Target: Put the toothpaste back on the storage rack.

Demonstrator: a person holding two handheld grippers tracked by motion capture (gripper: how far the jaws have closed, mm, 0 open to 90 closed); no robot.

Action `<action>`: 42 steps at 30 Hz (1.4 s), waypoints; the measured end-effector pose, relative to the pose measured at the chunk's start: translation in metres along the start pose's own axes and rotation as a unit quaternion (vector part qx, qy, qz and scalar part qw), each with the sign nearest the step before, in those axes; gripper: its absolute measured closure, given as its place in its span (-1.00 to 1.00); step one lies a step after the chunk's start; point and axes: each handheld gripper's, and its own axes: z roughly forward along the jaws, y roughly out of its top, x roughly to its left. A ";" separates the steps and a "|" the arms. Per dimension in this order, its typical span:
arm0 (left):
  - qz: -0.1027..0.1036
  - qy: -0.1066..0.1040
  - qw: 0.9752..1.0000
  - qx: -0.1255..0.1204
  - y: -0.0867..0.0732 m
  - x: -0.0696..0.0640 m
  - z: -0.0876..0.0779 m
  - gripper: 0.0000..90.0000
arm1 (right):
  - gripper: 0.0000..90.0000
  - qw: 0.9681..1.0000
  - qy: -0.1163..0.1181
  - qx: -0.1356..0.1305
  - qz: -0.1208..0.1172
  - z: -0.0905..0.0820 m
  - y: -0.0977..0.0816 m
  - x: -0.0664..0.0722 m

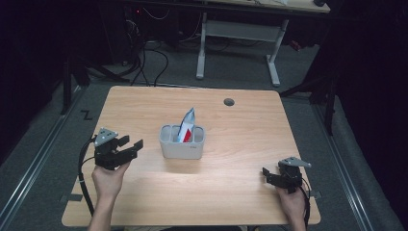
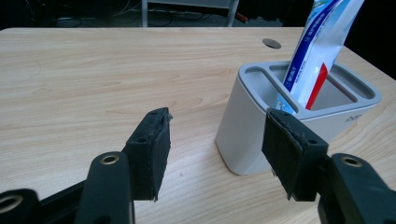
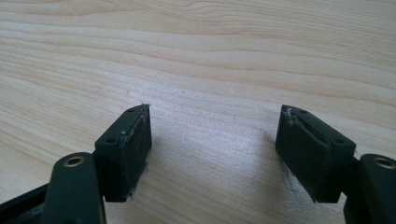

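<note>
1. Nearest me, my right gripper (image 1: 272, 176) sits low over the front right part of the pale wooden table (image 1: 240, 192). In the right gripper view its black padded fingers (image 3: 133, 142) stand wide apart with bare wood grain between them, so it is open and holds nothing.
2. My left gripper (image 1: 131, 143) is a little farther in, over the left side of the table, and it points toward the middle. Its fingers (image 2: 154, 147) are spread as well, with nothing between them.
3. In the left gripper view the light grey plastic holder with rounded corners and slotted compartments (image 2: 243, 121) stands just ahead and right of that gripper; I see the right finger overlap its near wall, but I cannot tell whether they touch.
4. In the high view the holder (image 1: 182, 150) stands upright near the table's middle, well apart from the right gripper.
5. A blue, white and red toothpaste tube (image 1: 186, 126) stands tilted in one of its compartments, sticking out above the rim.
6. Beyond, a small round grey cable hole (image 1: 229, 102) lies near the table's far edge.
</note>
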 end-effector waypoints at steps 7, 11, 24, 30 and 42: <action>-0.004 0.004 1.000 0.005 -0.005 0.003 0.000 -0.07 | -0.40 1.000 0.000 0.000 0.000 0.000 0.000 0.000; -0.009 0.006 1.000 0.009 -0.009 0.005 0.001 -0.08 | -0.40 1.000 0.000 -0.001 -0.001 0.000 0.000 0.000; -0.017 0.015 1.000 0.019 -0.018 0.011 0.002 -0.09 | -0.40 1.000 0.000 0.000 0.000 0.000 0.000 0.000; -0.020 0.018 0.999 0.025 -0.022 0.013 0.004 -0.09 | -0.40 1.000 0.000 0.000 -0.001 0.000 0.000 0.000; -0.028 0.025 0.999 0.038 -0.032 0.019 0.005 -0.10 | -0.40 1.000 0.000 0.000 0.000 0.000 0.000 0.000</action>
